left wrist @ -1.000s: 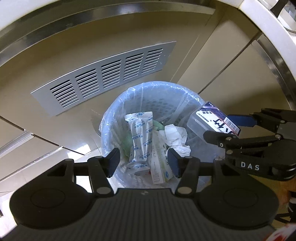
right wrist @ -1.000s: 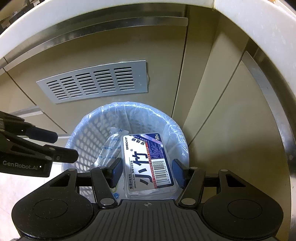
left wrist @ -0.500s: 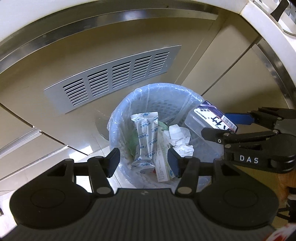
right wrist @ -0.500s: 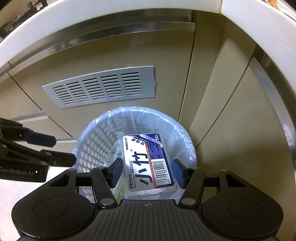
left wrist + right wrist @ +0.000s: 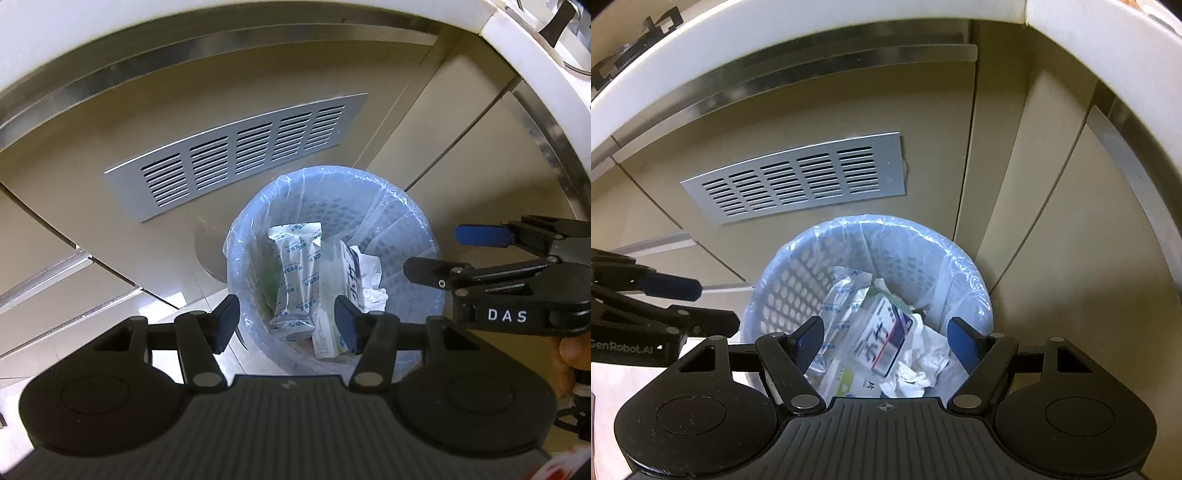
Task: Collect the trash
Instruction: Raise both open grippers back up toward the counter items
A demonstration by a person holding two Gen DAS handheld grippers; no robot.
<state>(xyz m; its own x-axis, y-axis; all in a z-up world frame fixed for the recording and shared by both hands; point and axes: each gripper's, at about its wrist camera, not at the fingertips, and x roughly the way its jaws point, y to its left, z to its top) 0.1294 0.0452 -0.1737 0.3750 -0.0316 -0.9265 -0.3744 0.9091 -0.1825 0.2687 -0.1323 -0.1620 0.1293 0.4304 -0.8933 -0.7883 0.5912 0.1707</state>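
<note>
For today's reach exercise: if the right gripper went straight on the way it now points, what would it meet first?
Probably the clear plastic box with the blue-and-white label, lying on the trash in the bag-lined white perforated bin. The right gripper, its fingers opening and empty, points at it; depth is uncertain.

The floor (image 5: 155,314) carries a lined wastebasket (image 5: 417,236) (standing against the cabinets).

The bin (image 5: 964,266) stands on the floor before the cabinet, below and a little right of the vent (image 5: 798,177). In the bin, a pouch (image 5: 297,273) lies left, a box (image 5: 884,341) in the middle and crumpled tissue (image 5: 923,354) right. Both grippers hang above the bin, the left gripper (image 5: 286,317) left of the right gripper (image 5: 886,338).
</note>
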